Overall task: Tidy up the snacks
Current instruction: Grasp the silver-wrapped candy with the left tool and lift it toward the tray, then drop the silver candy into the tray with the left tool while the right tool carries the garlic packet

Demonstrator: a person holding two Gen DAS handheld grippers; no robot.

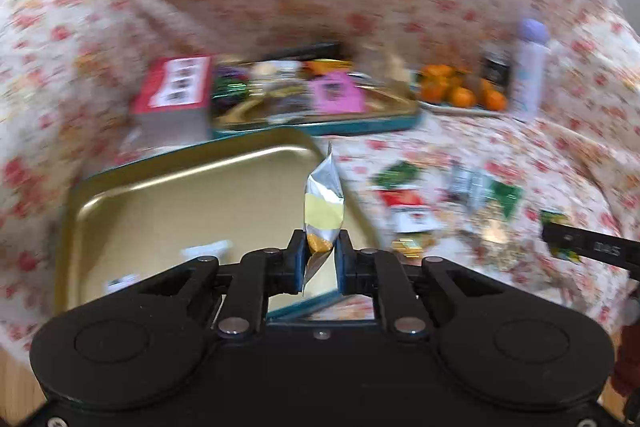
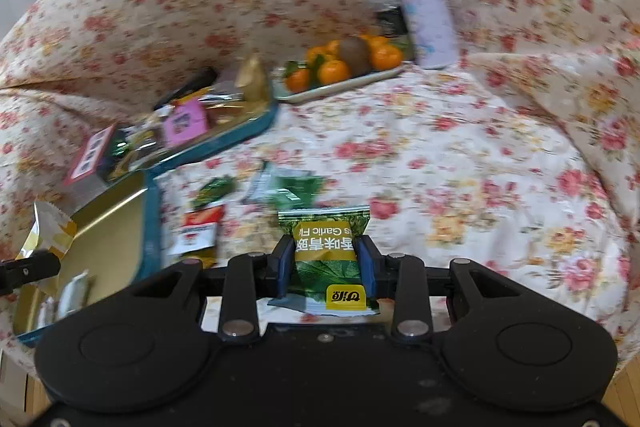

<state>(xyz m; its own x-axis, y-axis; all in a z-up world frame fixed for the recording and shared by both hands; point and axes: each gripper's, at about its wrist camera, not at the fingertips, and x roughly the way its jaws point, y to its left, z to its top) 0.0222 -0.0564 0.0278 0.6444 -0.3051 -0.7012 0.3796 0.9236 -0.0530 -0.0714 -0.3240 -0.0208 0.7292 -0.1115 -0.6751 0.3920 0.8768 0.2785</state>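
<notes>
Both my grippers hold snack packets above the floral cloth [image 2: 460, 155], beside the gold tray [image 1: 168, 211].

The cloth covers the whole surface and rises in folds at the back and sides; its widest bare stretch lies ahead and right of my right gripper [image 2: 325, 255]. The gold tray, teal-rimmed, sits below my left gripper [image 1: 321, 247], its near corner under the fingers, its far edge just beside a second, filled tray [image 1: 320, 123]. A plate of oranges [image 2: 340, 67] and a lilac bottle [image 2: 424, 3] stand behind. Loose packets [image 2: 200, 227] lie between the gold tray's right rim and my right gripper. My left fingers pinch a silver-yellow packet [image 1: 324, 203] upright over the tray's right edge; my right fingers clamp a green packet [image 2: 326, 239].
</notes>
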